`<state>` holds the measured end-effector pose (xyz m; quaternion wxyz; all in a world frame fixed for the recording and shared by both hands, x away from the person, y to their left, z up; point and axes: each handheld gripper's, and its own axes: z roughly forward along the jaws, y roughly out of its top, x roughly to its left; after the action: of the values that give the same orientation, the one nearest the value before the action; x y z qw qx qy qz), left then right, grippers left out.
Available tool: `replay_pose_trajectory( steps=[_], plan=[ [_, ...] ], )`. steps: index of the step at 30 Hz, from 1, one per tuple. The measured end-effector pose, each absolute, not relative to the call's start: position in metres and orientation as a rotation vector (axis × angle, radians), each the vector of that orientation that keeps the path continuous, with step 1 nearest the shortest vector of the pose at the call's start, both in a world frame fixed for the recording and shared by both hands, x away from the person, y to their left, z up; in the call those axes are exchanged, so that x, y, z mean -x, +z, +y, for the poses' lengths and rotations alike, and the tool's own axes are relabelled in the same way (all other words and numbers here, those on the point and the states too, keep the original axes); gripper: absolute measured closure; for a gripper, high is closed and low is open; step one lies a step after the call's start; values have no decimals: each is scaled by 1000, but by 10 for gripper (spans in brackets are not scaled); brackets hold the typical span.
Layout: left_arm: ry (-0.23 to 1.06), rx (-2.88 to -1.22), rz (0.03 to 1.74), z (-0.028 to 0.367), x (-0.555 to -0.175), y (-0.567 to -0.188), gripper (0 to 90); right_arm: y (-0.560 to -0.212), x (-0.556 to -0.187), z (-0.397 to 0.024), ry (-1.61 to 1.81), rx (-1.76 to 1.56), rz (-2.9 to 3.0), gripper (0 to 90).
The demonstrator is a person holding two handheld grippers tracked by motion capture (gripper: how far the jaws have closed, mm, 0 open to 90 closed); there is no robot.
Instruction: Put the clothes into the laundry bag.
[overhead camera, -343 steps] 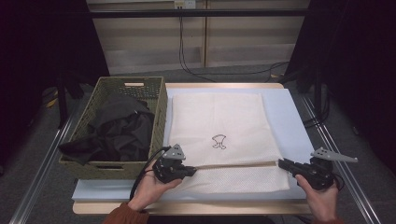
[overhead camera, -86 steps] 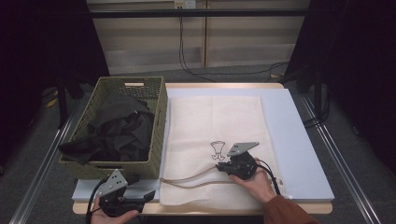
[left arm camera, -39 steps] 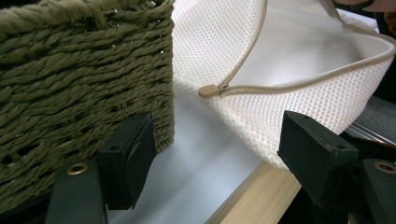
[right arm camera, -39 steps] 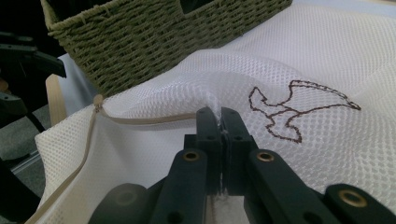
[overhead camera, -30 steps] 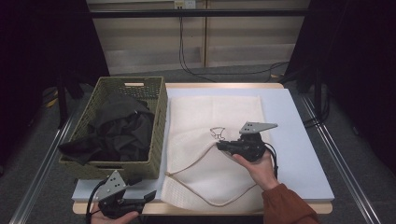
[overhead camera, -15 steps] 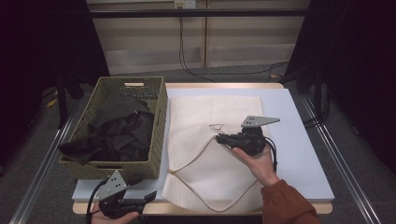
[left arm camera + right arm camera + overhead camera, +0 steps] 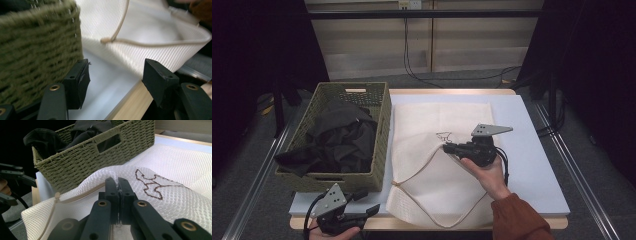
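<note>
Right gripper — jaws pressed together, pinching the upper layer of the white mesh bag near its printed mark. Since a few seconds ago that layer has been carried from the near edge up toward the middle, so the bag's mouth now gapes at the near left, drawstring looping across it. Bag lies on the white pad, just right of the green basket holding dark clothes.

Left gripper at the near left table edge — jaws spread with nothing between them, though they have just been closing.

Reading: the bag is being opened for loading; the left gripper probably takes the lower rim next.
</note>
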<state>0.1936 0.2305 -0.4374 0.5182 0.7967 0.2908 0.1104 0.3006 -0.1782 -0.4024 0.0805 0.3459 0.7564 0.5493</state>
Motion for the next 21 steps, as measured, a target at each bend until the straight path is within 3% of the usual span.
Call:
replay_pose_trajectory(
  steps=[4, 11, 21],
  plan=[
    [282, -1919, 670, 229, -200, -421, 387, -404, -301, -177, 1642, -1040, 2270, 884],
    [325, -1872, 717, 238, -225, -387, 309, -405, -301, -177, 1637, -1034, 2277, 884],
    [412, -1815, 844, 277, -268, -364, 260, -408, -303, -176, 1627, -1036, 2295, 884]
  ],
)
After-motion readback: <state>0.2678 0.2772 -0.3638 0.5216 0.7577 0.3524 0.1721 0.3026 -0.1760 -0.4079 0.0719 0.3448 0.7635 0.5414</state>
